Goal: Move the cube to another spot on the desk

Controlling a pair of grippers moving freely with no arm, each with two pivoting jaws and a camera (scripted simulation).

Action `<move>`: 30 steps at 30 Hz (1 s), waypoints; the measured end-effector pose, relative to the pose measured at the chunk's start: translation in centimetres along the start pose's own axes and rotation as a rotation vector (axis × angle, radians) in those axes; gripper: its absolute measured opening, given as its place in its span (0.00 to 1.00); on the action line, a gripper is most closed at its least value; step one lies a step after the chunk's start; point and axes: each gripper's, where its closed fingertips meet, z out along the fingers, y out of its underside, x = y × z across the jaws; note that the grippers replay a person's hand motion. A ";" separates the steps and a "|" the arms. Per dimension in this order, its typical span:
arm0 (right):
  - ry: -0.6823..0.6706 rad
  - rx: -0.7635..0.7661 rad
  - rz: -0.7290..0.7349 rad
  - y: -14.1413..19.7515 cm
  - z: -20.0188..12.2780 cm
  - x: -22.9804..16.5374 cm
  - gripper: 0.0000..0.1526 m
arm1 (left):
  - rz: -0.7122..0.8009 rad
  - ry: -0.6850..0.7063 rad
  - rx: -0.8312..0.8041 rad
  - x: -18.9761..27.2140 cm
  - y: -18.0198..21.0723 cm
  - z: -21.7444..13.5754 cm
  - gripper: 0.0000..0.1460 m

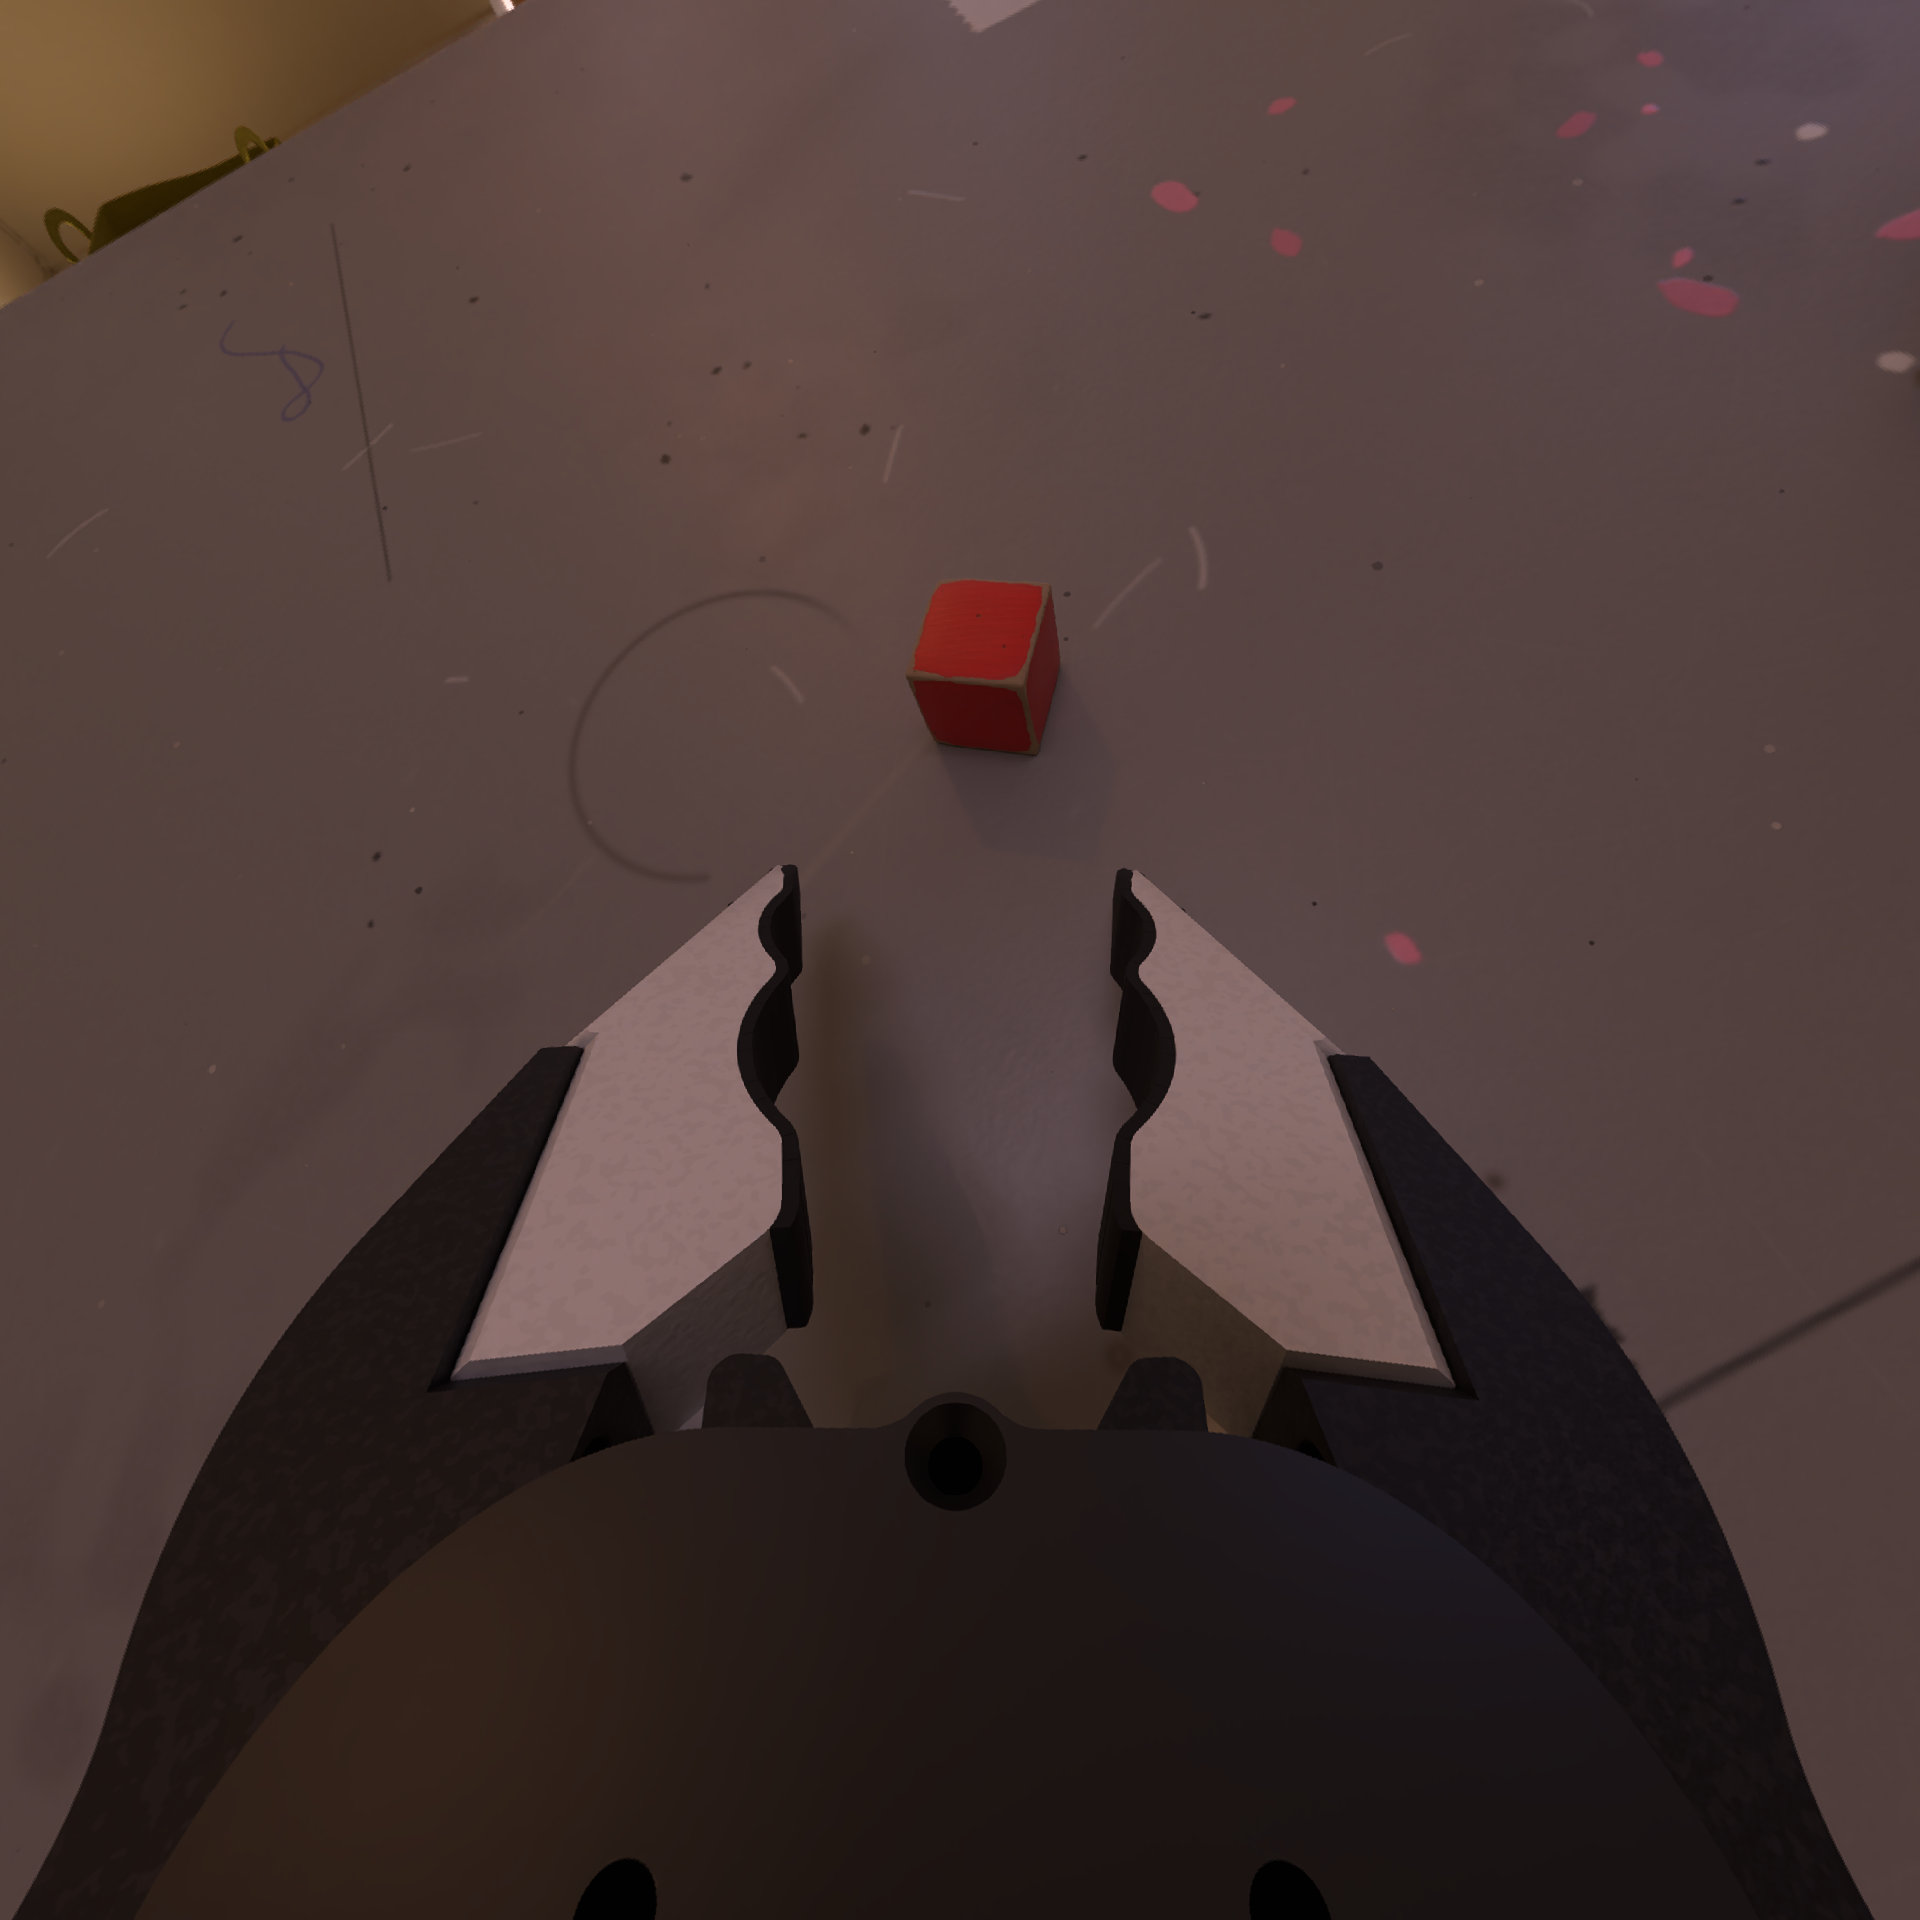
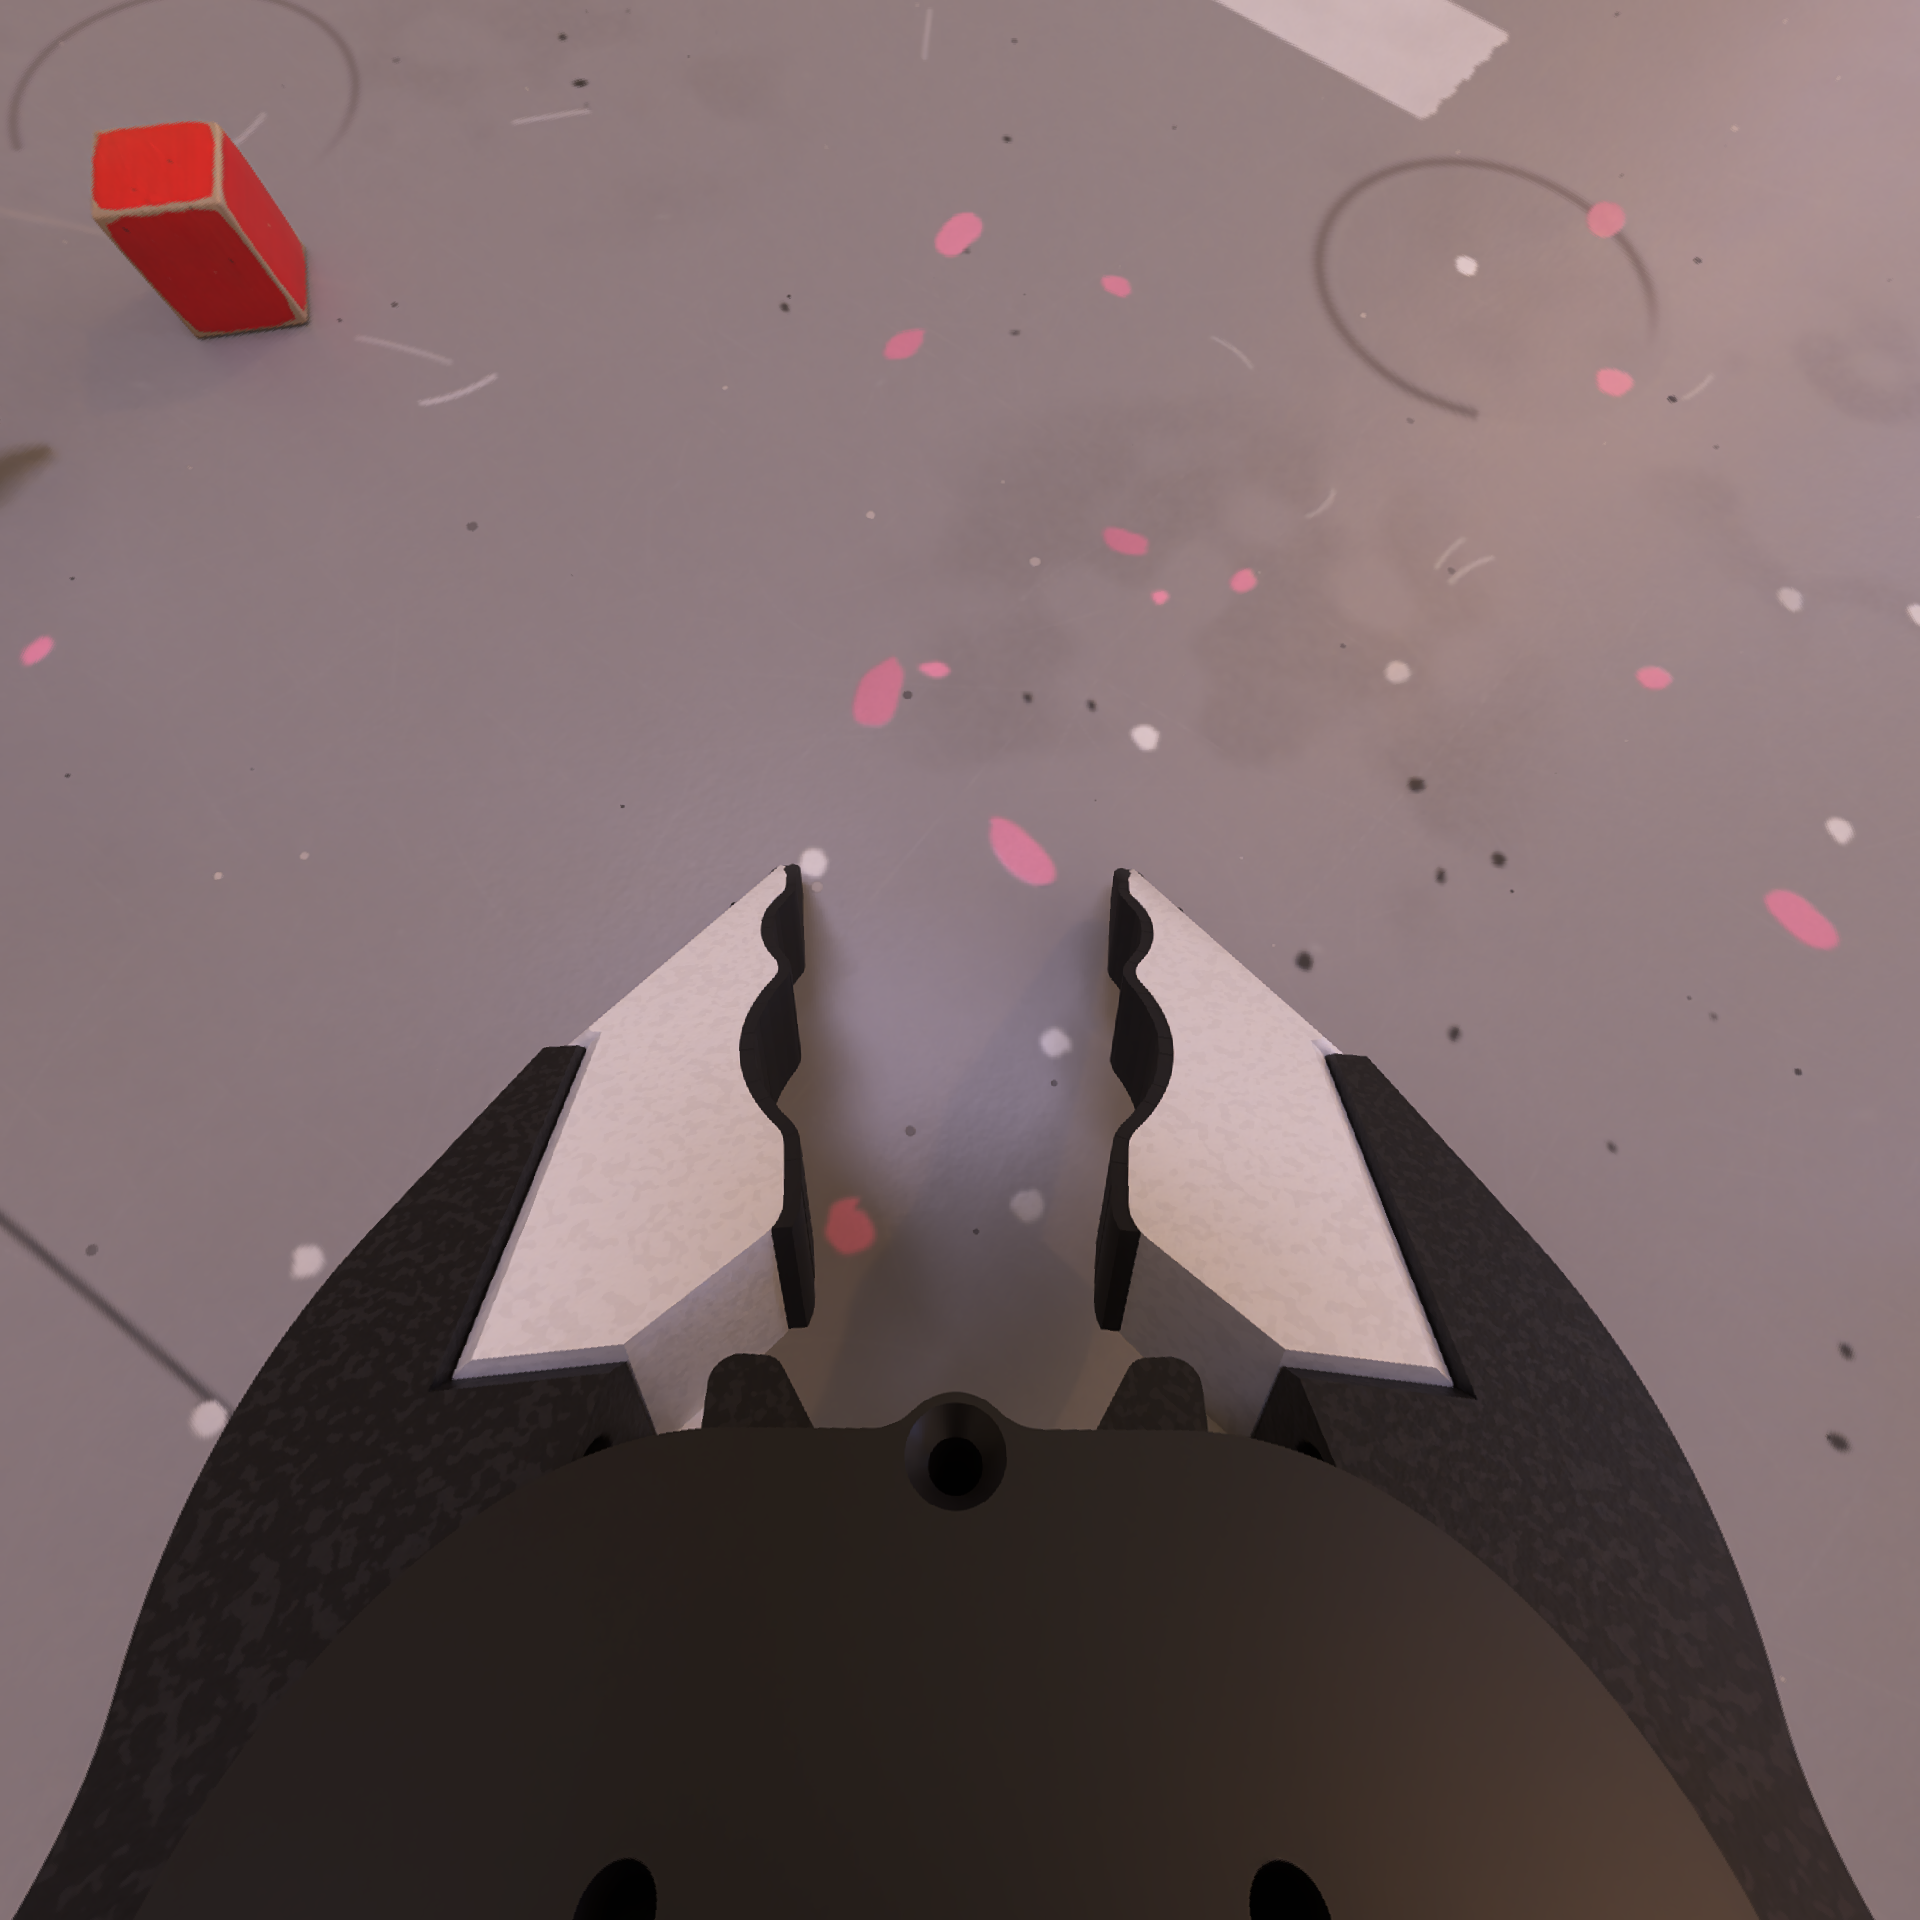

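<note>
A red cube [image 1: 985, 665] with worn tan edges sits on the grey desk [image 1: 1351, 623], straight ahead of my left gripper [image 1: 956, 883] and a short way beyond its fingertips. The left gripper is open and empty, above the desk. In the right wrist view the same cube [image 2: 197, 223] shows at the far upper left, well away from my right gripper [image 2: 956, 883]. The right gripper is open and empty over a paint-speckled patch of desk [image 2: 520, 623].
The desk bears pink and white paint flecks [image 2: 878, 691], faint ring marks [image 2: 1481, 286] and scratches. A strip of white tape [image 2: 1371, 47] lies at the far edge. The desk's far left edge [image 1: 260, 166] shows, with olive objects [image 1: 156, 208] beyond it.
</note>
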 end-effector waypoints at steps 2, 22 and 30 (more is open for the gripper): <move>-0.017 -0.005 0.011 0.1 0.0 -0.2 0.39 | 0.009 0.009 -0.016 0.1 0.2 0.1 0.42; -0.040 -0.008 0.036 0.1 0.2 -0.6 0.43 | -0.135 0.187 -0.075 0.3 0.6 1.3 0.43; -0.042 -0.016 0.003 0.1 0.3 -1.0 0.47 | -0.062 0.123 -0.060 -0.7 -0.3 2.5 0.42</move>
